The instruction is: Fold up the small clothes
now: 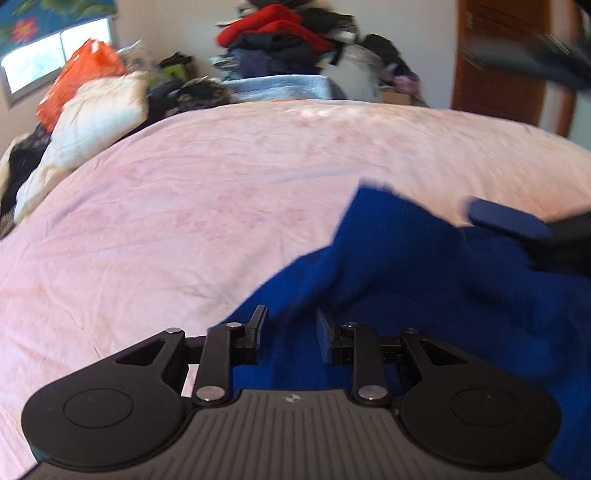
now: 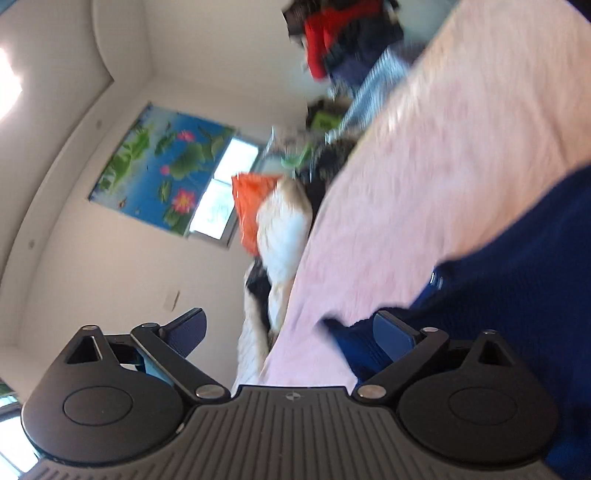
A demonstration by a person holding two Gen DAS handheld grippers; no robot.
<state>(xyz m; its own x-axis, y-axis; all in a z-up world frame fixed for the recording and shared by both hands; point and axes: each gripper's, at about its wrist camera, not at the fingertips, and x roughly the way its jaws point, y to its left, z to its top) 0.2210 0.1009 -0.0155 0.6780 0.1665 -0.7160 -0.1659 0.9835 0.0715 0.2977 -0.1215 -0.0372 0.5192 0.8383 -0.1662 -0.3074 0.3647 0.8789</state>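
Observation:
A blue knitted garment lies crumpled on the pink bed sheet, at the right and near side. My left gripper has its jaws a little apart, with a fold of the blue cloth running between them. My right gripper is open wide and tilted on its side; its right finger lies against the edge of the blue garment, its left finger is in the air. One right finger also shows in the left wrist view, over the garment.
A heap of red and dark clothes is piled at the far end of the bed. A white pillow and an orange bag lie at the far left by a window. A brown wooden door stands at the far right.

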